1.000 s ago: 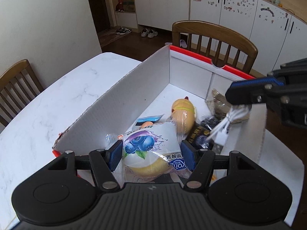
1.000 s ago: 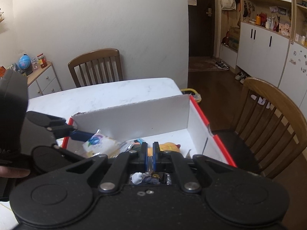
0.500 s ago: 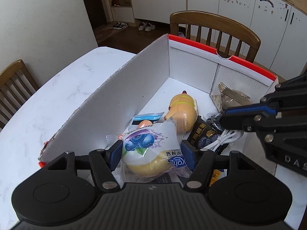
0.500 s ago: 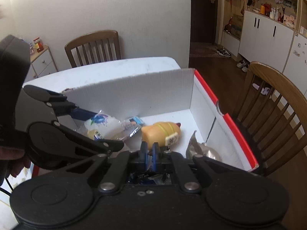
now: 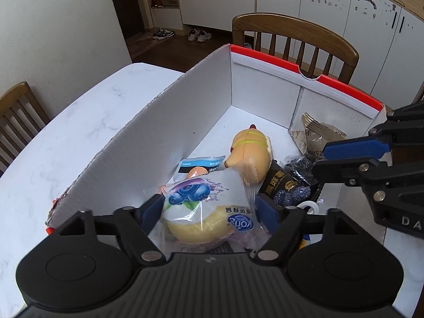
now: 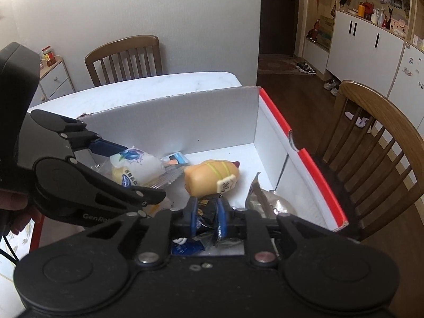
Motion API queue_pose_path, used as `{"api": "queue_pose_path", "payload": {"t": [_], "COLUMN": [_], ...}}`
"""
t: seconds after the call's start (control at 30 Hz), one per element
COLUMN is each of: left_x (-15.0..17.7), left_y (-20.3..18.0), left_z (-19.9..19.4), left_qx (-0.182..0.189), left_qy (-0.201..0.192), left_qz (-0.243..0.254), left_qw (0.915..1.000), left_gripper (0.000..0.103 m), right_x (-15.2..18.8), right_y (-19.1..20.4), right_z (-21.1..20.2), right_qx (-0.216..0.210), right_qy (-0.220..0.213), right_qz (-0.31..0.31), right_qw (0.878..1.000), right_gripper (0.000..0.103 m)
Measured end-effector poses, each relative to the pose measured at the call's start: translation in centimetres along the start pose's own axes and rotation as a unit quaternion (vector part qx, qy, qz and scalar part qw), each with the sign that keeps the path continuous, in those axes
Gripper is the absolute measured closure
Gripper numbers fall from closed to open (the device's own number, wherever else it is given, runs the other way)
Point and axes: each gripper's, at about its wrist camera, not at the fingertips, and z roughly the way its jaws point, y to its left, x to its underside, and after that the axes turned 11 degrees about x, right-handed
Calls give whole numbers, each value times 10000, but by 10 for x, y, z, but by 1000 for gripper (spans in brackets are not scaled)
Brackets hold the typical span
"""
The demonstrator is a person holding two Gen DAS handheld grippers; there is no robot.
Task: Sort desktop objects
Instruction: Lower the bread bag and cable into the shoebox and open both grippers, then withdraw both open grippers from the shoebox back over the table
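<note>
The box (image 5: 185, 122) was matt white corrugated cardboard; the bread packet (image 5: 206, 206) glossy clear plastic film; the table (image 5: 66, 137) smooth marbled; the chairs (image 5: 294, 34) varnished wood.

place: home dining area | signs — marble table (image 5: 66, 137), wooden chairs (image 5: 294, 37), white cupboards (image 5: 371, 26), shoes (image 5: 196, 35) by door

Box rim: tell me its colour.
Red, on the box rim above white walls; the left wrist view shows it best.

A white box (image 5: 169, 132) with a red rim holds the goods: a blueberry bread packet (image 5: 209, 212) at the near end, a yellow toy (image 5: 249, 153) lying on its side mid-floor, a dark snack packet (image 5: 288, 185) beside it, and a silvery packet (image 5: 318, 135) in the far corner.
</note>
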Motion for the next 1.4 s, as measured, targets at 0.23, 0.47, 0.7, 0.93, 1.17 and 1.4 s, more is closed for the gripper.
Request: {"api": "queue_pose_path", "payload": {"t": [0.23,0.47,0.7,0.93,1.17,1.4], "left_x": [3,9,19,35,53,71], "left_y": [6,9,1,-5,-7,-6], "left_z": [-16,-42,-79,-110,-135,-161], "left_qx": [49,171,325,366,258,222], "left_qy": [-225,-472,-750,-989,-1206,-1381], "left_qz": [-238,-517,-646,-844,-1026,-1136], "left_qw": [9995,9974,9946,9908,9871,9836], "left_gripper": [18,18,18,15,9,0], "right_x": [0,3,1,-1,0,5], "right_y": [-4,-4,0,9,18,27], "right_z": [-7,-16,-30,-45,-61,-78], "right_qx": [-49,-87,-208,-377,-407,-382], "right_qy": [-12,-35,-134,-265,-422,-545], "right_qz": [4,-51,-114,-248,-312,-312], "right_qw": [10000,9999,9996,9986,9978,9973], "right_gripper": [84,82,79,72,60,52]}}
